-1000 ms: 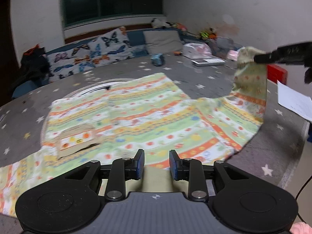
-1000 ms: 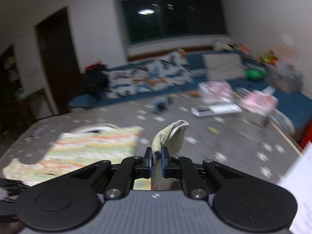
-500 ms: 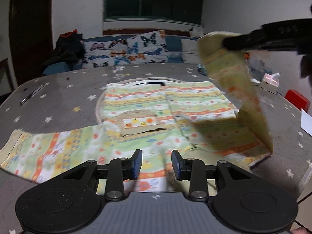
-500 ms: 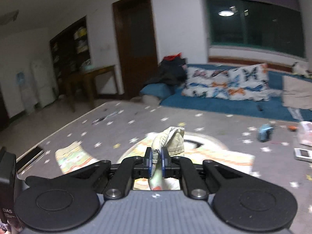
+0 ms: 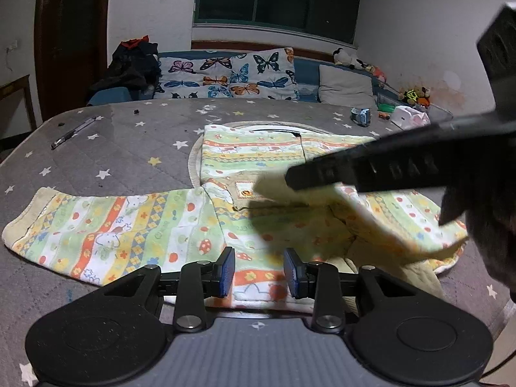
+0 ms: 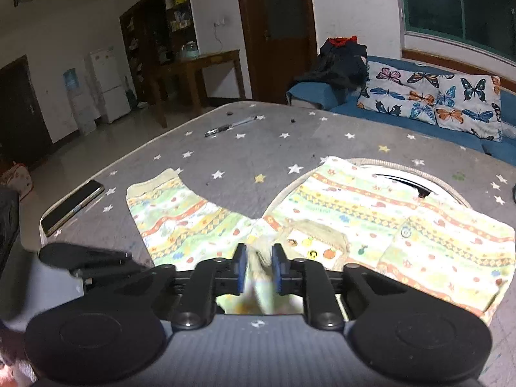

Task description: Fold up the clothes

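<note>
Your right tool (image 6: 258,269) pinches the cuff of the sleeve (image 5: 371,213) between its pads, carried over the chest of the patterned shirt (image 6: 371,219); the cloth in the jaws is blurred, so how deep the bite sits is hard to say. Your left tool (image 5: 259,271) hovers with its jaws parted and nothing between them, just above the shirt's near hem. The shirt lies spread flat on the star-print desk (image 5: 129,148), its other sleeve (image 5: 106,222) stretched out. Let go too high and the sleeve may land crooked or bunched; drag it further and the body beneath could wrinkle or slide.
</note>
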A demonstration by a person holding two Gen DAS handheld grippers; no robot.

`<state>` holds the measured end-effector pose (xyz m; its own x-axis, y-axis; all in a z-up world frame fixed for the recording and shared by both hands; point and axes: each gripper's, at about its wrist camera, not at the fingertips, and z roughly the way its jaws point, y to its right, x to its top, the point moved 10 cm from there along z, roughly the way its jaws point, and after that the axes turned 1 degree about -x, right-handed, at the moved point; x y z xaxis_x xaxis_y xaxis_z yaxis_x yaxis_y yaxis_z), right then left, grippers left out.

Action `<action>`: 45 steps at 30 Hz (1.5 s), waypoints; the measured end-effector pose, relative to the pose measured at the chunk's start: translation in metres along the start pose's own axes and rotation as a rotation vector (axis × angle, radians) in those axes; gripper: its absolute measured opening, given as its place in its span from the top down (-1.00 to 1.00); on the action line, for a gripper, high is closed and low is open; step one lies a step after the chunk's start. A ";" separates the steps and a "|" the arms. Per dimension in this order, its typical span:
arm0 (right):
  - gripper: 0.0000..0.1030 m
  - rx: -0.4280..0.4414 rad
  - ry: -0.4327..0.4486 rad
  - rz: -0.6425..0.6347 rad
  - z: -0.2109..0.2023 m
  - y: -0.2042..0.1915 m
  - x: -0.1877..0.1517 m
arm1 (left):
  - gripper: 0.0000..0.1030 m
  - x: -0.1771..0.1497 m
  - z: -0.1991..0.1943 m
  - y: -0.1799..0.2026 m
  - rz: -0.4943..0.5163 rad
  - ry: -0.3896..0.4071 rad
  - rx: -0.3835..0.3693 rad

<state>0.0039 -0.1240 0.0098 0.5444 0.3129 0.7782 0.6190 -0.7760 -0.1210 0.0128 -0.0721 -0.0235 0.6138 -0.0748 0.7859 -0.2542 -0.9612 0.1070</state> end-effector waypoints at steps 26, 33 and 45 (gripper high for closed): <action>0.62 -0.267 -0.078 0.117 -0.070 0.143 -0.075 | 0.34 0.047 0.020 0.022 0.013 0.042 -0.029; 0.62 -0.331 -0.091 0.113 -0.037 0.172 -0.070 | 0.35 0.037 0.050 0.029 0.036 -0.027 -0.051; 0.24 -0.219 -0.149 -0.143 -0.032 0.166 -0.055 | 0.33 0.038 0.056 0.019 0.042 -0.041 -0.033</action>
<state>0.0586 -0.2881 -0.0333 0.5474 0.4916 0.6772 0.5673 -0.8129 0.1316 0.0730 -0.1083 -0.0260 0.6318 -0.1263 0.7648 -0.3042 -0.9479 0.0948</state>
